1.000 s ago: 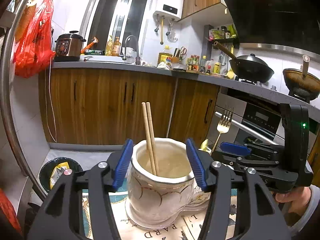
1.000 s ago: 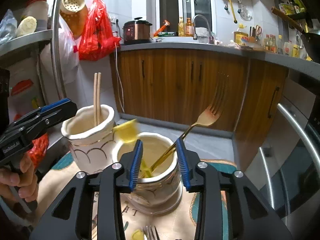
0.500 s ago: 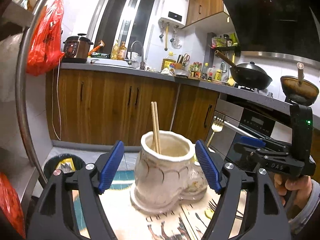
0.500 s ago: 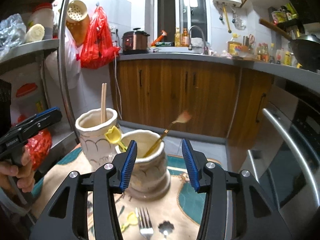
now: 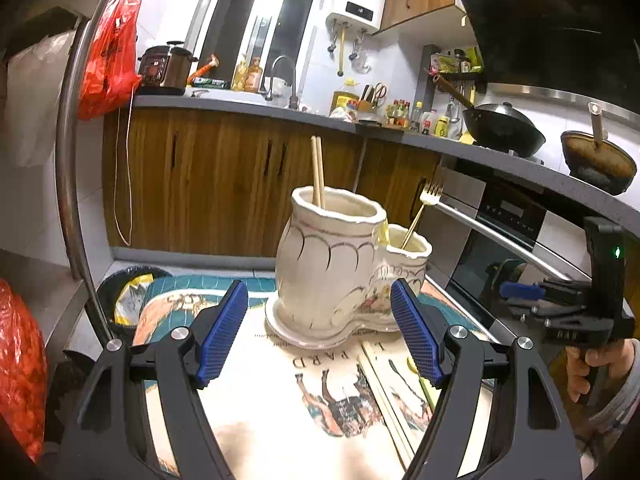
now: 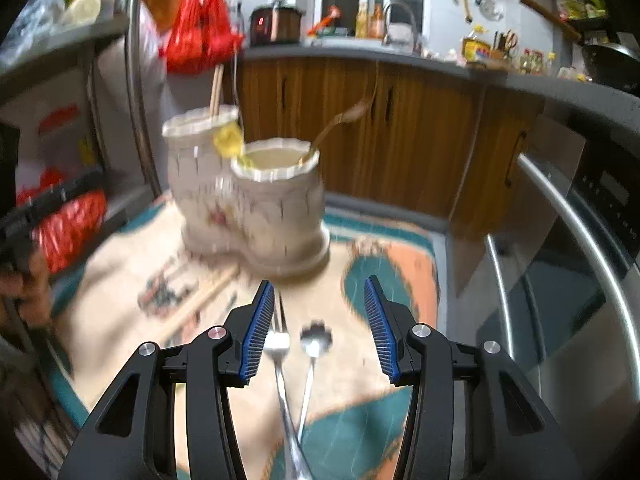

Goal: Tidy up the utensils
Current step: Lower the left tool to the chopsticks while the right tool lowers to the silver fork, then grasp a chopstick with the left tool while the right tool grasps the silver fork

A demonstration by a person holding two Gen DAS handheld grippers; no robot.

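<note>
Utensils: chopsticks (image 5: 317,172) stand in the taller cup of the ceramic holder (image 5: 332,272), gold fork (image 5: 424,208) in the shorter cup. Holder sits on the printed mat (image 5: 280,408). Silver fork (image 6: 278,350) and spoon (image 6: 316,340) lie between my right gripper's (image 6: 320,332) released jaws. My left gripper (image 5: 320,340) is spread, empty, before the holder.

Blurry fork (image 6: 280,354), spoon (image 6: 316,344) between tongs (image 6: 319,330)
</note>
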